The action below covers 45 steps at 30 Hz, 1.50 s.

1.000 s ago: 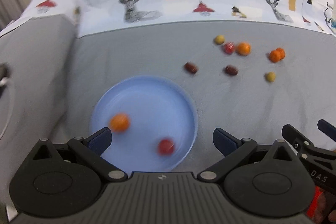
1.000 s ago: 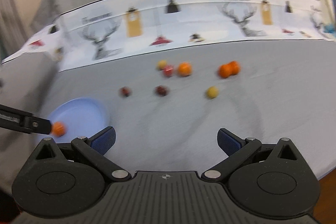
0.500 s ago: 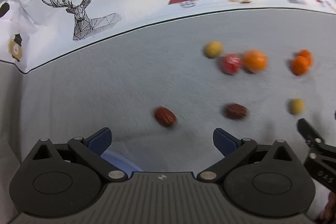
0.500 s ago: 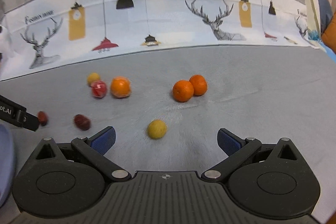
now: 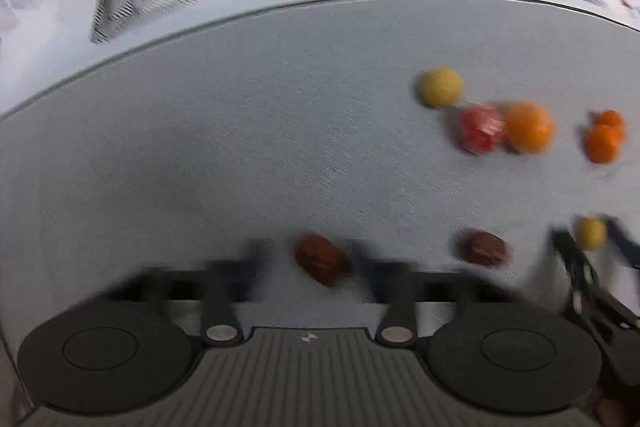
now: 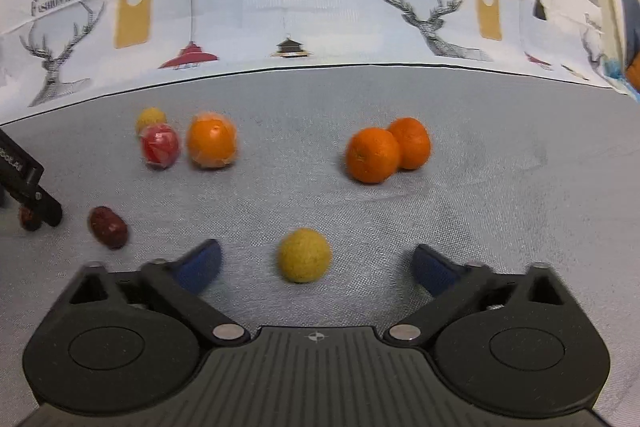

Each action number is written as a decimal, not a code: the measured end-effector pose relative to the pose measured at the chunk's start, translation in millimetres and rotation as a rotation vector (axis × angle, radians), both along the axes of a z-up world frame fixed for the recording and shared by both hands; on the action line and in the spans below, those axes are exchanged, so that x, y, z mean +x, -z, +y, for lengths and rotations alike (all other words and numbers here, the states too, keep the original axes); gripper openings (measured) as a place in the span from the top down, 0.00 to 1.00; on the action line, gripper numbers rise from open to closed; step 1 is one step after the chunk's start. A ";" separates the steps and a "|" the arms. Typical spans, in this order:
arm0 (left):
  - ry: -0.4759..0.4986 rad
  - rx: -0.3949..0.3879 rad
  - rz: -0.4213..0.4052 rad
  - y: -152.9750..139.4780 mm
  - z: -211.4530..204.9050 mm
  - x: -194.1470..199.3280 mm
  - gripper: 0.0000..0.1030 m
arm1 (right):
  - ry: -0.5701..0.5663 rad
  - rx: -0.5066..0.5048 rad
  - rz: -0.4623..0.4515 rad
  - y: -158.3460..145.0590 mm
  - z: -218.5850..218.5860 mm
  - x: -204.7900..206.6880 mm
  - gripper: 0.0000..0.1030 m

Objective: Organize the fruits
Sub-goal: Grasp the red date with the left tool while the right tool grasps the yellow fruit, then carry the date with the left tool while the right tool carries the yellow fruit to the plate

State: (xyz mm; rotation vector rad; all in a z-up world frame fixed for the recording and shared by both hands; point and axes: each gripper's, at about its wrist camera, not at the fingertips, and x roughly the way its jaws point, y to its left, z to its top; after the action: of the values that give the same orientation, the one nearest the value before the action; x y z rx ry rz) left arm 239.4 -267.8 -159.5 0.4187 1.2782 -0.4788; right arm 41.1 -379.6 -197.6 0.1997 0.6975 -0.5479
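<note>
Left gripper (image 5: 306,261) with jaws partly narrowed, not yet touching, around a dark red date (image 5: 322,264) that lies between the blurred fingertips; the blur suggests the jaws are in motion. Half a second ago this date lay ahead of the spread jaws, and a second ago the same gripper hung over a blue plate holding an orange and a red fruit. The plate is now out of view; the left hand has therefore moved from a delivery into its next pick. Right of this claw and a little ahead lies a second date (image 5: 485,248).

Right gripper (image 6: 316,265), jaws wide apart, straddling a yellow fruit (image 6: 305,255) centred between the blue pads (image 6: 200,265); half a second ago that fruit sat ahead of the fingertips, so this claw too has advanced to grasping position. Closing appears to be the step in hand for both.

Farther out from the right claw: ahead and left, a wrapped red fruit (image 6: 159,146), a second yellow fruit (image 6: 151,117) behind it, and a wrapped orange (image 6: 211,140); ahead and right, two oranges (image 6: 386,149) touching. All rest on the grey cloth (image 6: 500,187), still to be moved.
</note>
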 end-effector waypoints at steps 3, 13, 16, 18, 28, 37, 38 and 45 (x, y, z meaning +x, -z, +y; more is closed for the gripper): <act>0.019 0.039 -0.009 -3.0 -4.7 -7.3 0.72 | -0.013 0.054 0.011 -8.4 1.9 3.5 0.74; -0.002 -0.080 -0.134 -92.6 45.2 -72.4 0.72 | -0.039 0.097 -0.078 -74.7 28.2 -50.7 0.74; -0.026 -0.108 -0.139 -116.4 79.2 -107.1 0.72 | -0.094 0.097 -0.102 -99.9 55.7 -72.4 0.74; -0.034 -0.102 -0.159 -129.3 101.2 -136.0 0.72 | -0.134 0.106 -0.119 -115.0 78.3 -86.3 0.74; -0.136 -0.073 -0.183 -154.8 213.1 -234.0 0.72 | -0.389 0.186 -0.149 -165.6 190.5 -137.0 0.74; -0.211 -0.115 -0.224 -161.4 265.4 -266.7 0.72 | -0.484 0.186 -0.107 -176.8 242.6 -155.4 0.74; -0.216 -0.123 -0.228 -162.6 268.7 -268.4 0.72 | -0.487 0.179 -0.107 -178.3 245.3 -156.8 0.74; -0.233 -0.168 -0.251 -168.7 278.2 -277.5 0.72 | -0.502 0.139 -0.106 -186.0 254.9 -160.2 0.74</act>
State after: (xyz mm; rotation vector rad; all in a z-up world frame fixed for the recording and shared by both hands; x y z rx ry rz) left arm -38.1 10.4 9.2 0.1788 1.0194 -0.3214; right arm -119.1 -124.7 -11.6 0.1732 0.6528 -0.0083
